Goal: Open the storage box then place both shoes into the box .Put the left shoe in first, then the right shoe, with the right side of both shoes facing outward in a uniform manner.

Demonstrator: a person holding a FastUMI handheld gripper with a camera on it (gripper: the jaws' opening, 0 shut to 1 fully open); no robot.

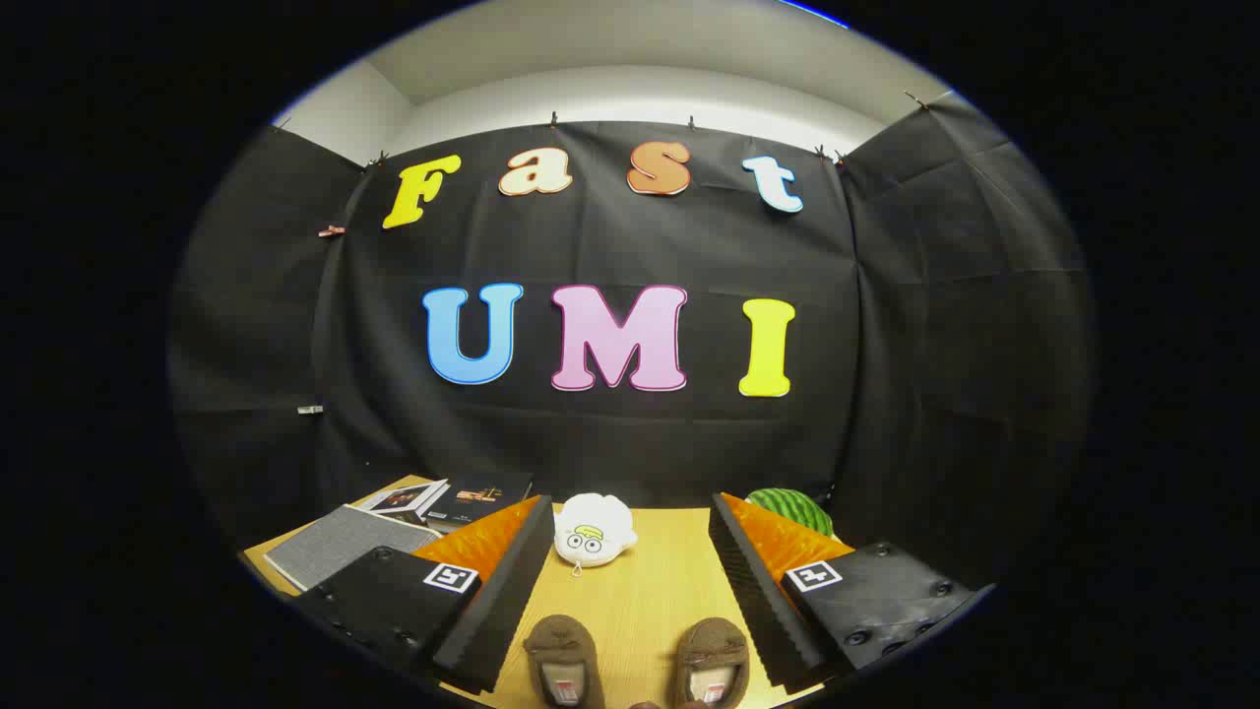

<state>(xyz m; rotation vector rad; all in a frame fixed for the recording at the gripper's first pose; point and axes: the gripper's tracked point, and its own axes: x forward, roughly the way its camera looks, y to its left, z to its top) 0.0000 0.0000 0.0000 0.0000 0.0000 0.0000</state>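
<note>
1. The gripper has its fingers spread wide apart, holding nothing.
2. Two brown shoes sit side by side on the wooden worktop between the fingers, near their bases, toes pointing ahead.
3. A white plush toy with a cartoon face lies just ahead of the shoes, between the fingertips.
4. A grey storage box lies beside the left finger, with booklets just beyond it.
5. A watermelon-patterned ball rests beyond the right finger.
</note>
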